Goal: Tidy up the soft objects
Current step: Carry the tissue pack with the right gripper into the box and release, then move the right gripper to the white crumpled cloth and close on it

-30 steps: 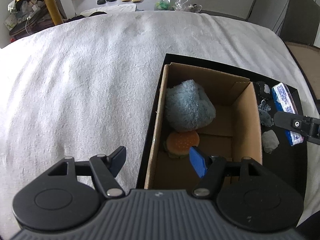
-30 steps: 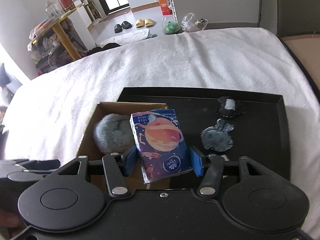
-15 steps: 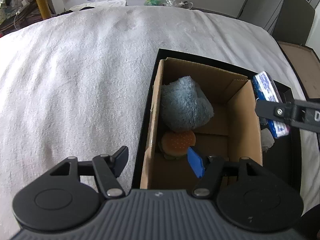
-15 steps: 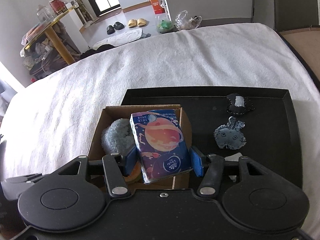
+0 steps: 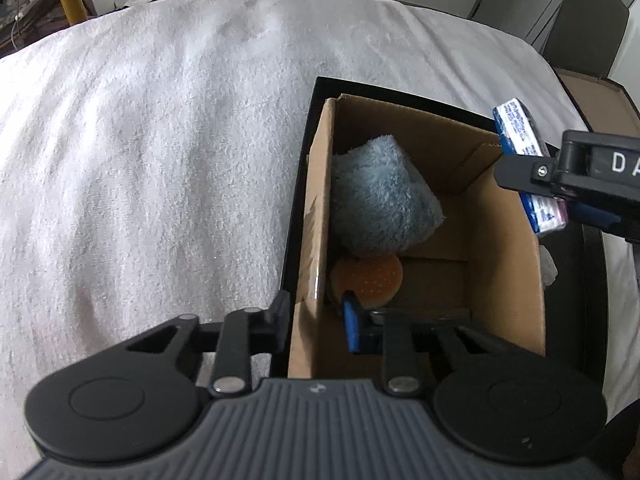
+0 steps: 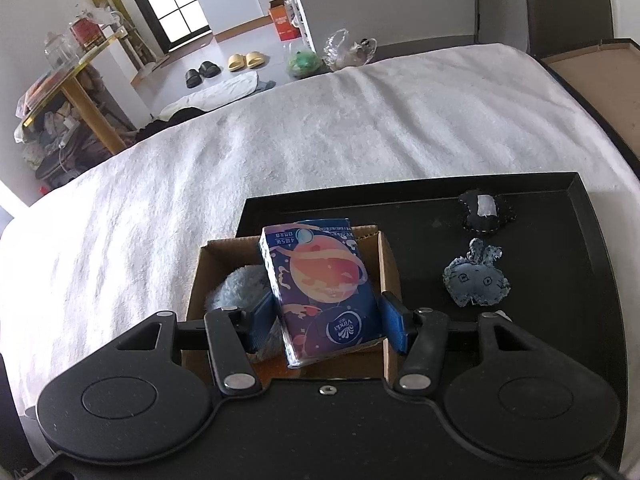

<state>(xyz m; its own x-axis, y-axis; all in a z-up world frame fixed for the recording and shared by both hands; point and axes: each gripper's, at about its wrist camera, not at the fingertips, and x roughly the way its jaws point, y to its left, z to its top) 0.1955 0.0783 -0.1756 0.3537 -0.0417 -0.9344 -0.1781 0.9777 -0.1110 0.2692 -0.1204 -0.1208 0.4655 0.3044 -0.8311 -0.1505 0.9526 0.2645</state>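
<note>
Your left gripper [image 5: 316,322] had just been closing, and its two fingers stood on either side of the left wall of the open brown cardboard box [image 5: 320,216]: the black finger outside, the blue-padded one inside. Whether the pads already pressed on the thin corrugated wall, I cannot tell.

Your right gripper [image 6: 326,322] was clamped on the rectangular dark blue tissue pack with an orange ringed planet printed on its glossy wrap [image 6: 320,288]. You held it above the box, tilted a little; in the left wrist view the pack was over the box's right wall.

Inside the box lay a fluffy grey-blue plush lump [image 5: 380,200], rounded and shaggy, and touching it a small round orange burger-shaped toy with a dotted top [image 5: 370,276].

The box stood in the left part of a flat black tray with a low rim [image 6: 584,216], on a white, rough towel-like bed cover [image 5: 160,152]. On the tray, right of the box, lay a grey-blue denim rabbit-shaped patch with frayed edges [image 6: 476,280] and, further back, a dark scalloped fabric piece with a white label [image 6: 484,210].
</note>
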